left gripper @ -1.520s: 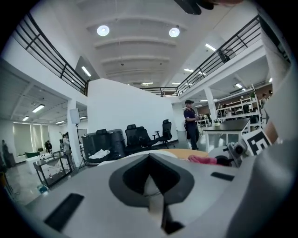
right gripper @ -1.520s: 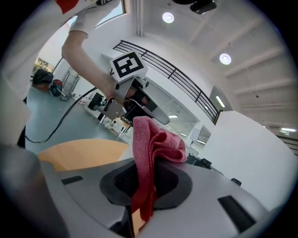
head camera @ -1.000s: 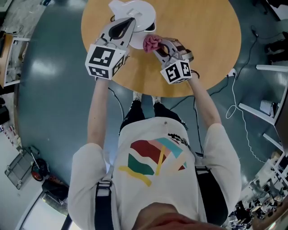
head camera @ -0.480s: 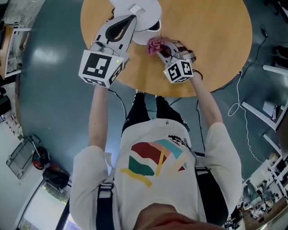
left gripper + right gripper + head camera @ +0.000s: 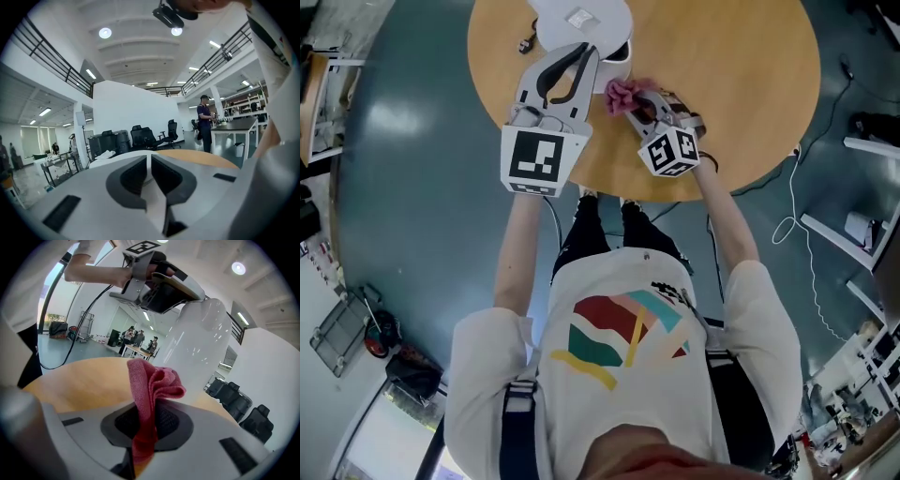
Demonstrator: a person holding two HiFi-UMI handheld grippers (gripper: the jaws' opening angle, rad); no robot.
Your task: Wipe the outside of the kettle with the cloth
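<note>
The white kettle [image 5: 581, 19] stands at the far edge of the round wooden table [image 5: 741, 84]. My left gripper [image 5: 581, 52] reaches over its near rim. In the left gripper view the left gripper [image 5: 150, 164] has its jaws almost together and just opening, with nothing clamped between them. The kettle's white top [image 5: 112, 157] lies beyond. My right gripper [image 5: 630, 101] is shut on a bunched pink cloth [image 5: 622, 92] just right of the kettle. In the right gripper view the cloth [image 5: 157, 380] sticks up from the right gripper [image 5: 146, 416], close to the kettle's wall [image 5: 201, 343].
A small dark plug [image 5: 525, 44] lies on the table left of the kettle. Cables [image 5: 787, 225] trail on the floor at the right. The left gripper view shows a person [image 5: 205, 117] by a dark desk and office chairs [image 5: 145, 136] further off.
My left gripper has drawn back from over the kettle, toward me and to the right. The right gripper with the cloth has sunk a little beside the kettle.
</note>
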